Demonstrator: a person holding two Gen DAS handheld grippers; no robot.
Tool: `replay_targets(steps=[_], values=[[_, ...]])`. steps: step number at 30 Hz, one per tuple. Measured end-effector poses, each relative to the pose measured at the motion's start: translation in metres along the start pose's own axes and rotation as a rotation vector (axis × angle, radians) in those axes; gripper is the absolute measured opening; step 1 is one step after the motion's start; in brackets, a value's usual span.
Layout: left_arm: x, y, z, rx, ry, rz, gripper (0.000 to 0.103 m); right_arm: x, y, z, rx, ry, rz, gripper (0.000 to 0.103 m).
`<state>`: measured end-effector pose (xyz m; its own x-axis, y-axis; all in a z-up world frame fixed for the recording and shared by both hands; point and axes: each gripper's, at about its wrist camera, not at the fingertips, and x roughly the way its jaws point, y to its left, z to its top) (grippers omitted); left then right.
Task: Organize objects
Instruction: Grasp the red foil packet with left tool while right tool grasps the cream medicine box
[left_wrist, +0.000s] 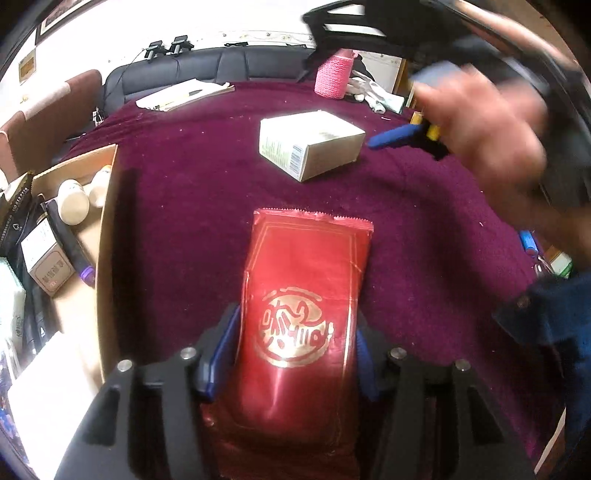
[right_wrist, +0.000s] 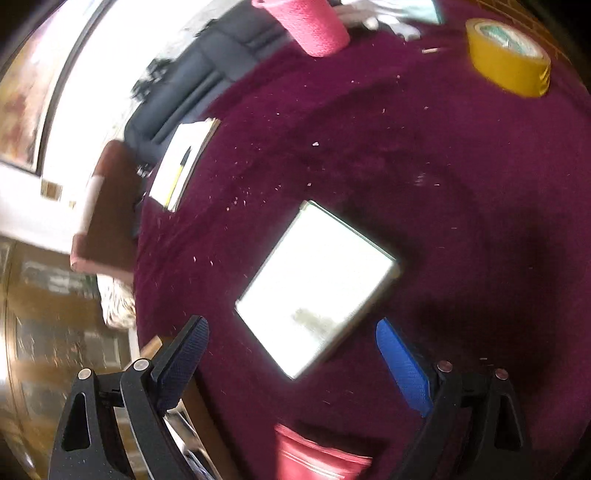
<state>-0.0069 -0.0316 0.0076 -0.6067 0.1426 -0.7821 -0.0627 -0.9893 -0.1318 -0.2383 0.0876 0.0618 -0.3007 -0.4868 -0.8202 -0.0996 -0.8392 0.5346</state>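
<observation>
Left tool (left_wrist: 295, 354): clenched on the red foil packet (left_wrist: 306, 295), blue pads pressed against both long edges near its lower half. The packet lies lengthwise between the fingers, its crimped top end pointing away over the maroon tabletop (left_wrist: 184, 184); whether it is lifted clear of the cloth cannot be told.

Right tool (right_wrist: 291, 365): released, jaws spread wide with nothing between them, poised above the small white carton (right_wrist: 317, 284), which lies flat on the cloth and apart from both pads. In the left wrist view the person's hand (left_wrist: 487, 125) carrying this tool is blurred.

Cardboard box (left_wrist: 107, 206): at the left edge of the tabletop, open-topped, already holding white bottles (left_wrist: 74, 201), a small labelled carton and dark packets.

Elsewhere on the tabletop: a pink cup (right_wrist: 314, 26) at the far side, a roll of yellow tape (right_wrist: 509, 59) to its right, and a stack of papers (left_wrist: 184, 94) at the far left.

Step in hand, as judged: the packet is gripped and ready to carry to the cardboard box, while the right tool lines up on the white carton.

Next move, as judged: swing the packet left over the box wall and drop it into a free gap; the right tool must descend, square its jaws to the carton's sides, then close.
</observation>
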Motion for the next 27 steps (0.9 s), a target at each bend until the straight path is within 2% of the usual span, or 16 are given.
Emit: replay_targets(steps=[4, 7, 10, 15, 19, 27], values=[[-0.001, 0.002, 0.000, -0.011, -0.001, -0.019, 0.056, 0.015, 0.005, 0.012, 0.122, -0.001, -0.093, 0.096], [-0.002, 0.005, -0.001, -0.024, -0.004, -0.034, 0.056, 0.037, 0.010, 0.020, 0.120, 0.058, -0.168, 0.096], [-0.003, 0.004, -0.001, -0.027, -0.004, -0.038, 0.056, 0.051, 0.010, 0.024, 0.087, 0.077, -0.245, 0.095], [-0.003, 0.005, -0.001, -0.030, -0.004, -0.041, 0.056, 0.040, 0.007, 0.018, -0.043, 0.058, -0.240, 0.088], [-0.003, 0.005, -0.001, -0.027, -0.002, -0.037, 0.056, 0.009, -0.006, -0.001, -0.166, 0.032, -0.202, 0.086], [-0.008, 0.003, -0.002, -0.024, -0.032, -0.018, 0.053, -0.073, -0.062, -0.042, -0.218, -0.069, -0.079, 0.086]])
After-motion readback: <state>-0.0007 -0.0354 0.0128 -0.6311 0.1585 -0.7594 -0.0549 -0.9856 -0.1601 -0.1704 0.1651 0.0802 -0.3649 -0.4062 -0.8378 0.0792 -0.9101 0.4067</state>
